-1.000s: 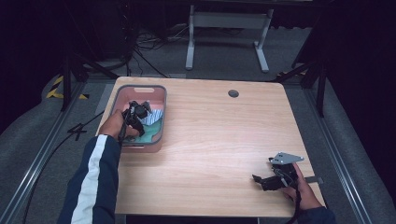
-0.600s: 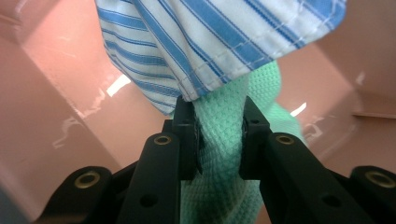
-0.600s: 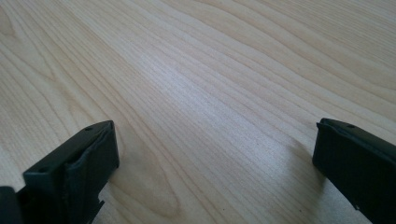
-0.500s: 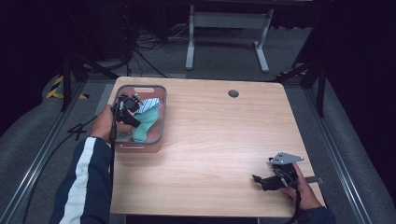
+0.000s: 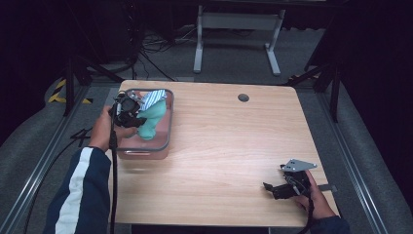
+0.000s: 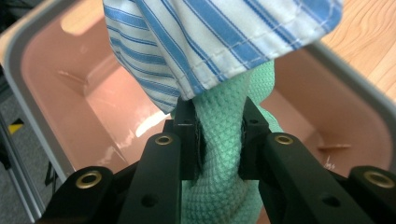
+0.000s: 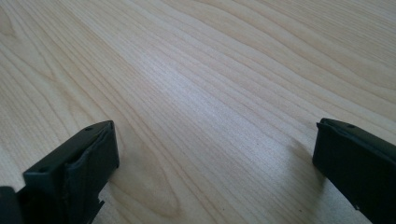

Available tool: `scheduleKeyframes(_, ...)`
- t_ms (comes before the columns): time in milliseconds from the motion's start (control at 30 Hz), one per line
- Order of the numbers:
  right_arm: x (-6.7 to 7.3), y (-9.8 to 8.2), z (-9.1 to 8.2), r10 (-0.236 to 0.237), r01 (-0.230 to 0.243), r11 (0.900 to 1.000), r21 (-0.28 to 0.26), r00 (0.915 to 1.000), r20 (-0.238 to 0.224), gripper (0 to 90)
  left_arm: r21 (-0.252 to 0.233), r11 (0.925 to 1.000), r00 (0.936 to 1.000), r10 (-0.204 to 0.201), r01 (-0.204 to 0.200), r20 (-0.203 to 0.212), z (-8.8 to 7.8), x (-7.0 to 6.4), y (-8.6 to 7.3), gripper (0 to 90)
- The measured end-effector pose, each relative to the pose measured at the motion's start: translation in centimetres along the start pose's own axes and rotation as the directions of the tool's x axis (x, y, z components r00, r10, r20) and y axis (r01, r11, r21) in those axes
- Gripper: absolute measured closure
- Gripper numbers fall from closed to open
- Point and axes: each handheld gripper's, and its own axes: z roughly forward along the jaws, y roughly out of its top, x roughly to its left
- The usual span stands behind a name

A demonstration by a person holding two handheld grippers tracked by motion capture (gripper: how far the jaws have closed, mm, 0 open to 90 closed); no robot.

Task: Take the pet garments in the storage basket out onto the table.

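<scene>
Fingers (image 6: 219,140) of your left gripper clench the green waffle cloth (image 6: 223,121), lifted above the pink bin (image 5: 163,141) under a striped cloth (image 6: 205,42). Right gripper (image 5: 281,189) rests released on the counter (image 5: 229,146). Next, probably carry it clear.

Green waffle-knit cloth (image 6: 224,135) hangs bunched above the pink bin (image 6: 70,93), under a striped cloth (image 6: 196,42).

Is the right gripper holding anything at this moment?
No: in the right gripper view the right gripper has its jaws wide apart, with just bare wooden table between them.
</scene>
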Motion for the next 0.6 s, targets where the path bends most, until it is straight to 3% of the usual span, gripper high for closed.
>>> scheduleKeyframes(233, 0.0, 0.0, 0.0, 0.003, -0.003, 1.0, 0.001, 1.0, 0.002, 0.6, -0.072, 0.9974, 0.9999, 0.006, -0.007, -0.016, -1.5, -1.0, 0.2, 74.9)
scheduleKeyframes(333, 0.0, 0.0, 0.0, 0.003, -0.003, 1.0, 0.001, 1.0, 0.002, 0.6, -0.107, 0.9936, 0.9983, 0.029, -0.034, -0.052, -2.5, -1.5, 0.4, 75.1)
scheduleKeyframes(400, 0.0, 0.0, 0.0, 0.003, -0.003, 1.0, 0.001, 1.0, 0.002, 0.6, -0.138, 0.9896, 0.9985, 0.035, -0.041, -0.042, -3.3, -2.1, 0.5, 75.2)
scheduleKeyframes(500, 0.0, 0.0, 0.0, 0.003, -0.003, 1.0, 0.001, 1.0, 0.002, 0.6, -0.148, 0.9876, 0.9978, 0.047, -0.054, -0.045, -3.6, -2.6, 0.6, 75.2)
scheduleKeyframes(600, 0.0, 0.0, 0.0, 0.003, -0.003, 1.0, 0.001, 1.0, 0.002, 0.6, -0.142, 0.985, 0.9948, 0.094, -0.099, -0.04, -4.3, -3.6, 1.1, 75.2)
